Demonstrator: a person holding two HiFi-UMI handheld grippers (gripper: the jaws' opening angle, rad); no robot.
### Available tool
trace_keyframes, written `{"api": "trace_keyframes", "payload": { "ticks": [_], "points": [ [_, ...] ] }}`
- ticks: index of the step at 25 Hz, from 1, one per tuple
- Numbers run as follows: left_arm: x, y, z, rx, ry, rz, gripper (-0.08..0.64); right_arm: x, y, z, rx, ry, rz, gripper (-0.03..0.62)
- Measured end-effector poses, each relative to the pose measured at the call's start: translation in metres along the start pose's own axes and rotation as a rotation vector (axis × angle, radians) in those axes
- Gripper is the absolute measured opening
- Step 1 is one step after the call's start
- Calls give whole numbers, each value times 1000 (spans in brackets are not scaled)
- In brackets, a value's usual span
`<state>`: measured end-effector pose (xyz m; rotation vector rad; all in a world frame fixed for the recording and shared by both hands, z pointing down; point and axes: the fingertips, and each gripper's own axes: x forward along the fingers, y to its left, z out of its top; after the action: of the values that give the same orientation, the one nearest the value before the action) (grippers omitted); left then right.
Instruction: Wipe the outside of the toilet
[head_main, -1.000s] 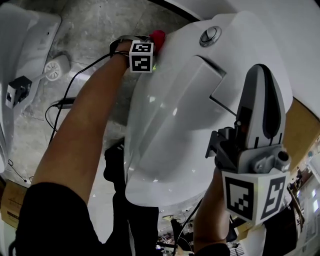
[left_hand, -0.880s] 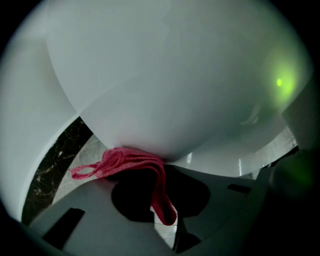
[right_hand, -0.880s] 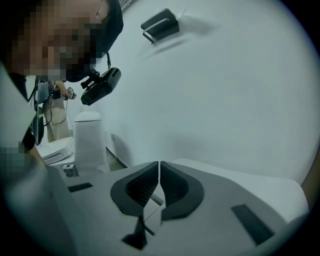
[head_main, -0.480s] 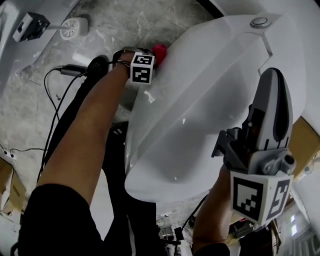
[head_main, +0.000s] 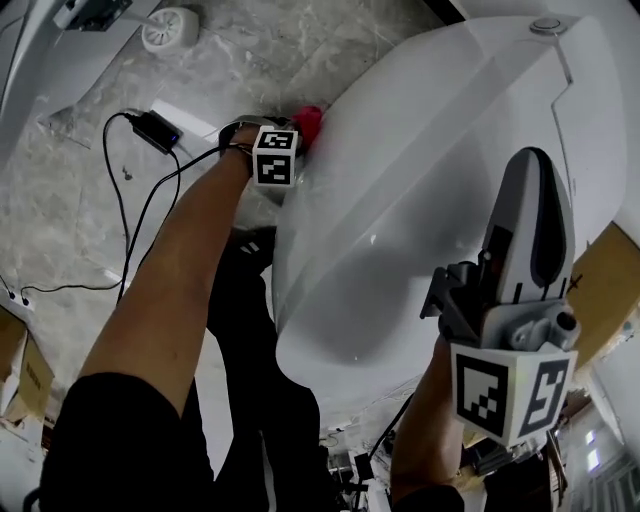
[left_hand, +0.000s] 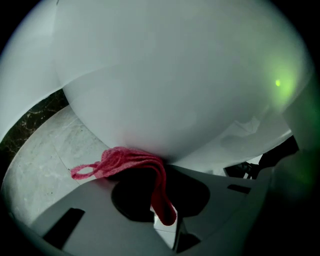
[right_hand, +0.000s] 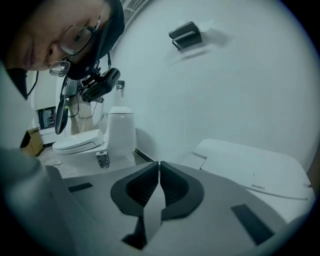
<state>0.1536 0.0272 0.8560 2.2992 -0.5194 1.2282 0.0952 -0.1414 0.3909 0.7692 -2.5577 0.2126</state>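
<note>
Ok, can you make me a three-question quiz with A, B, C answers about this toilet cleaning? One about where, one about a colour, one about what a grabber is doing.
1. Where is the cloth that the left gripper holds?
A) in a bucket
B) against the outside of the toilet
C) on a shelf

2. What colour is the cloth?
A) blue
B) yellow
C) red

3. How are the jaws of the right gripper?
A) shut, holding nothing
B) wide open
C) shut on a brush

Answers: B, the left gripper view shows it bunched against the toilet; C, it looks red in the head view and the left gripper view; A, the right gripper view shows the jaws together with nothing between.
</note>
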Motion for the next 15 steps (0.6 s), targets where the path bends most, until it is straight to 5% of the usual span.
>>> {"api": "trace_keyframes", "payload": {
  "ticks": [2, 6, 8, 11, 15],
  "points": [
    [-2, -17, -7, 36, 23, -31, 54, -7, 9, -5, 24, 3, -6, 37],
    [-12, -86, -24, 288, 108, -197, 55, -34, 16, -14, 82, 12, -56, 37],
    [-29, -116, -29, 353, 119, -271, 55, -46, 21, -10, 80, 15, -67, 37],
    [-74, -139, -25, 277, 75, -311, 55, -71, 30, 1, 84, 13, -81, 37],
    [-174, -172, 15, 92, -105, -294, 55, -121, 37, 27, 122, 26, -111, 37]
  ]
}}
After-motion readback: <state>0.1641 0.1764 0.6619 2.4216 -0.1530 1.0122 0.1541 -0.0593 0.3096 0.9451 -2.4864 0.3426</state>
